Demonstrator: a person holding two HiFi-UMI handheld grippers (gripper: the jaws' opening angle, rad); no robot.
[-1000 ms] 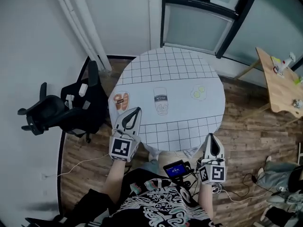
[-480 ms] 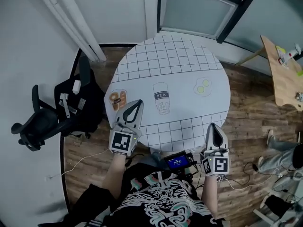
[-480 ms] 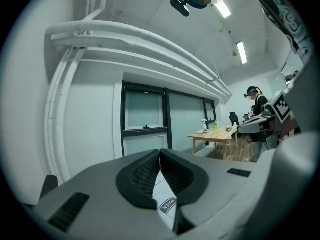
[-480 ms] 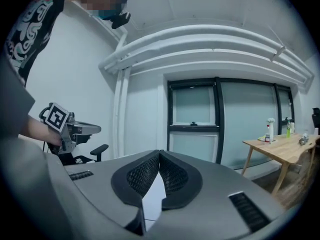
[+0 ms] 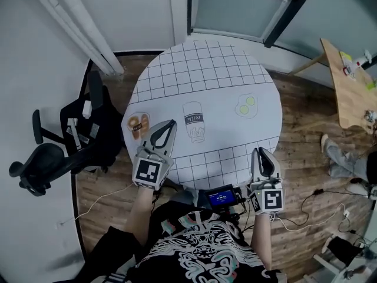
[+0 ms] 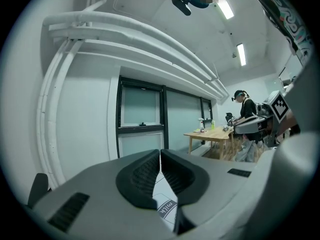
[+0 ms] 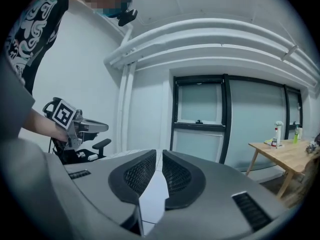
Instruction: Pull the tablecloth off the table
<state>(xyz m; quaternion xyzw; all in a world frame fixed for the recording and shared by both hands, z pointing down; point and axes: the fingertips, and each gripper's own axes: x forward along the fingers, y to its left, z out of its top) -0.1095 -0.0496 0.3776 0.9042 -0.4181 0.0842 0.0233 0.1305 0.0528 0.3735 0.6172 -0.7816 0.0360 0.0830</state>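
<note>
Tablecloth flat; L gripper, R gripper fingers opening, empty.

From the head we look steeply down on the tablecloth. Both gripper views skim it, facing the window

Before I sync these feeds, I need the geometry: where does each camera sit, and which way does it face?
Head view: on the person's head, facing steeply down at the tablecloth; shows forearms, shirt, left gripper, right gripper.
Left gripper view: on the left gripper, facing along its opening, empty jaws across the tablecloth toward the windows; shows the right gripper.
Right gripper view: on the right gripper, facing along its opening, empty jaws toward the windows; shows the left gripper.
Shared: both gripper views catch the wooden table.
</note>
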